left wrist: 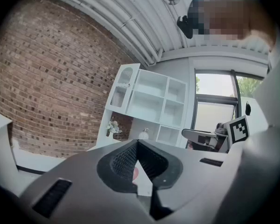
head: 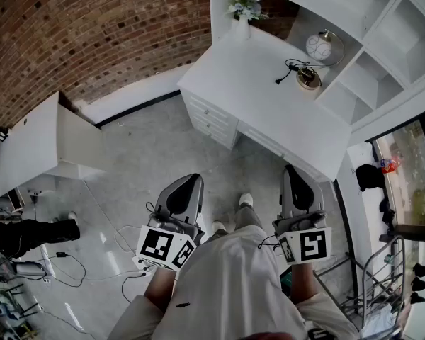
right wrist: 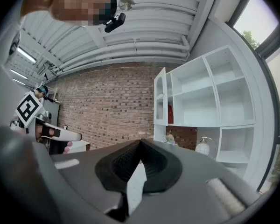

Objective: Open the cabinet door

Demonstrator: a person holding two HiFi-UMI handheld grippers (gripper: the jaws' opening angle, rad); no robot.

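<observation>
Your left gripper [head: 186, 187] has its jaws pressed together at the tips with nothing between them, and your right gripper [head: 295, 177] is closed and empty in the same way. You hold both low in front of your body, pointing roughly level towards the white desk [head: 269, 105]. Neither is touching anything.

Past the desk top, with its small clock [head: 319, 46] and pot of flowers [head: 242, 6], the white shelf unit [head: 382, 41] rises against the brick wall [head: 92, 27]. The door that best fits the task is the narrow glazed door [right wrist: 161, 94] at the unit's upper left corner, which the left gripper view also shows [left wrist: 122, 87]. From this far off you cannot tell whether it sits flush or slightly ajar, and no handle can be made out. A low white cabinet [head: 35, 147] stands off to your left, well apart.

By the look of it, the task has not begun. You are well short of the door, with floor and the desk in between. You likely have it all left to do: step up, raise a gripper, part its jaws, take the handle or edge, and swing the door out.
</observation>
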